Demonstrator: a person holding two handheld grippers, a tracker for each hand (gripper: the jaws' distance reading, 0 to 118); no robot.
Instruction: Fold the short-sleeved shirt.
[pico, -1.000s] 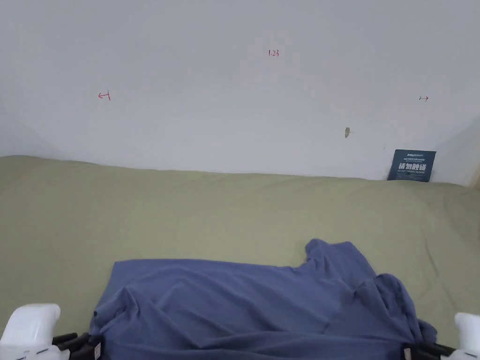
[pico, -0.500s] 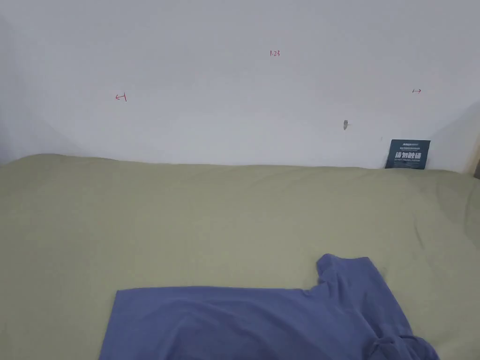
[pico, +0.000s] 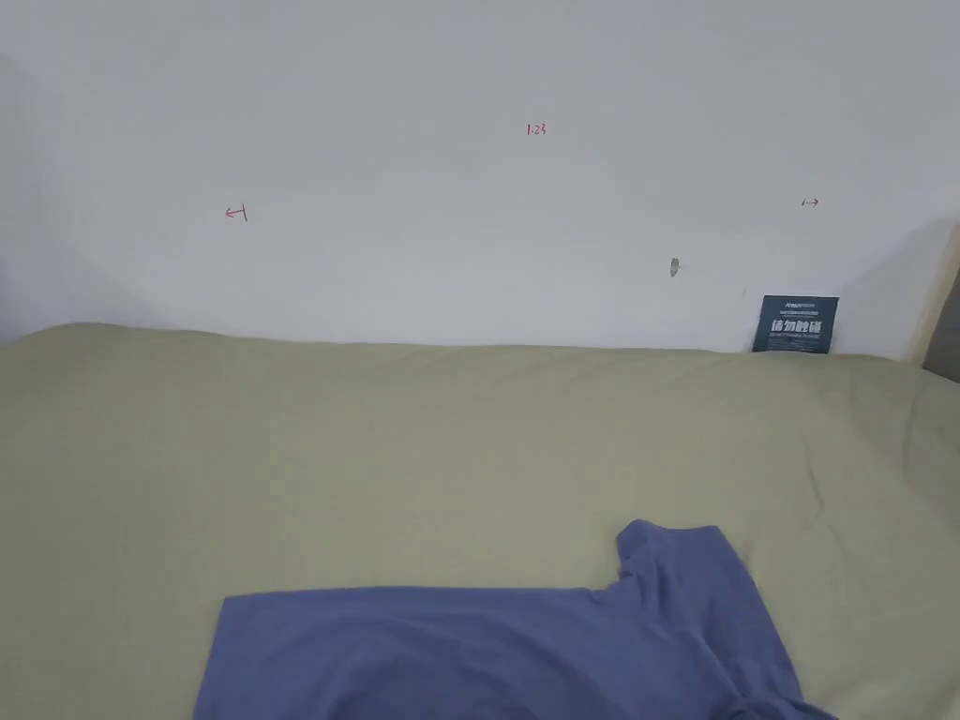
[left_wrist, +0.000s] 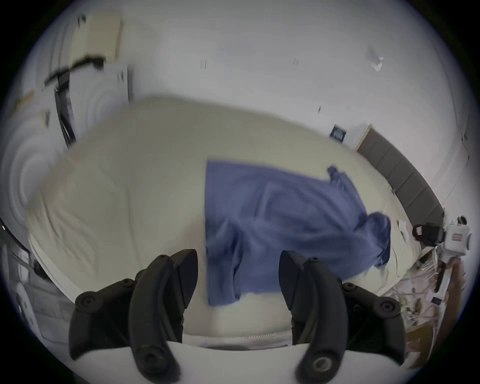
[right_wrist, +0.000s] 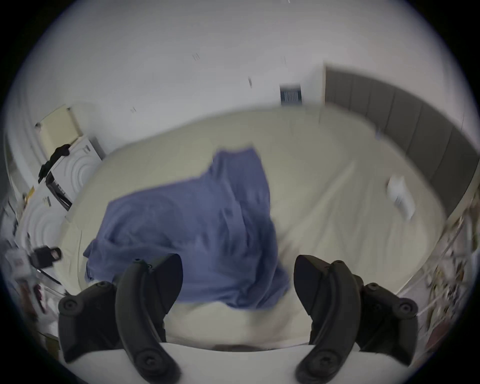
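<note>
The blue short-sleeved shirt lies spread on the olive-green bed, one sleeve pointing toward the wall. In the left gripper view my left gripper is open and empty above the bed's near edge, with the shirt just beyond its jaws. My right gripper is open too, hovering over the shirt's rumpled near side. Each gripper view catches the other gripper far off: the right gripper and the left gripper.
A white wall runs behind the bed, with a dark blue sign leaning at its right end. A grey padded panel borders the bed's right side. A white paper lies on the sheet. White boxes stand to the left.
A second ago both grippers sat at the bottom corners of the head view, at the shirt's near edge. They have since left that view, and the shirt lies flatter.
</note>
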